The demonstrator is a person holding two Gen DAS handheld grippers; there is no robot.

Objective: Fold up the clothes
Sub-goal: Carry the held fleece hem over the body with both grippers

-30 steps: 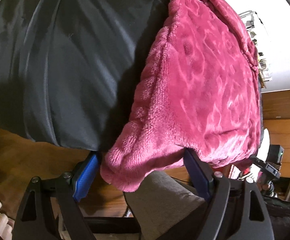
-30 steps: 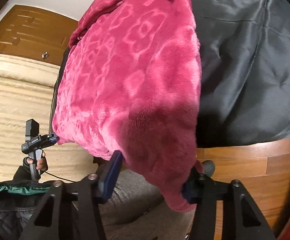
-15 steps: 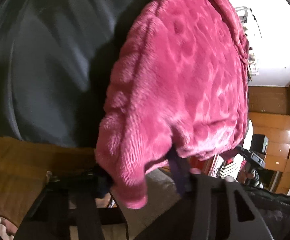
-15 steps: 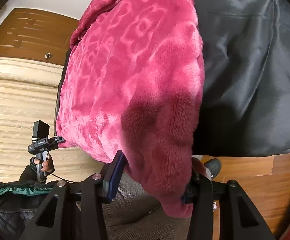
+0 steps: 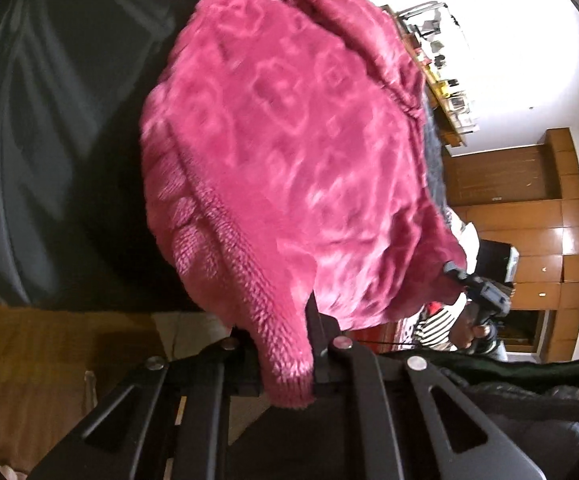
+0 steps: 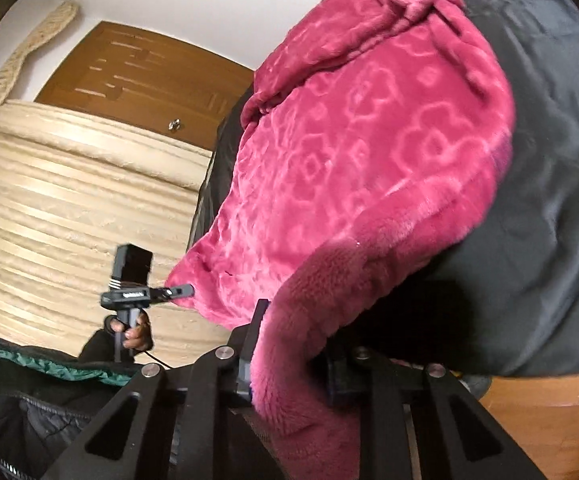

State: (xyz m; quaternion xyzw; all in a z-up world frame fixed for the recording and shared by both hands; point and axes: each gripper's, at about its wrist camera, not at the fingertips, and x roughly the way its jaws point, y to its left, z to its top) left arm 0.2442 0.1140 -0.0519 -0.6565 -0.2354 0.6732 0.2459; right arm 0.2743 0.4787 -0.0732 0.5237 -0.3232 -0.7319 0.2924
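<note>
The surface is a bed covered with a dark grey, slightly shiny sheet (image 5: 49, 140), which fills the left part of the left wrist view and the right part of the right wrist view (image 6: 549, 200). Below the edge of the sheet a wooden floor (image 5: 29, 360) is visible. In the right wrist view, from the left, there is a cream ribbed cover (image 6: 69, 208), then a brown wooden door (image 6: 149, 84) under a white wall. In the left wrist view, at the far right, a shelf with small objects (image 5: 445, 76) stands against the white wall, and wooden cabinets (image 5: 529, 220) are under it.

The magenta fleece garment (image 5: 289, 152) with a flower pattern lies on the sheet and its near edge hangs over the side of the bed. The left gripper (image 5: 285, 344) has its fingers closed tightly on the near left corner of the garment; the knitted cuff-like edge hangs down between them. The right gripper (image 6: 289, 344) is also clamped on the garment (image 6: 369, 152), at the near right corner, and a thick fold of fleece falls between its fingers. In each view the other gripper appears at the opposite corner, held by a hand (image 6: 135, 330).
</note>
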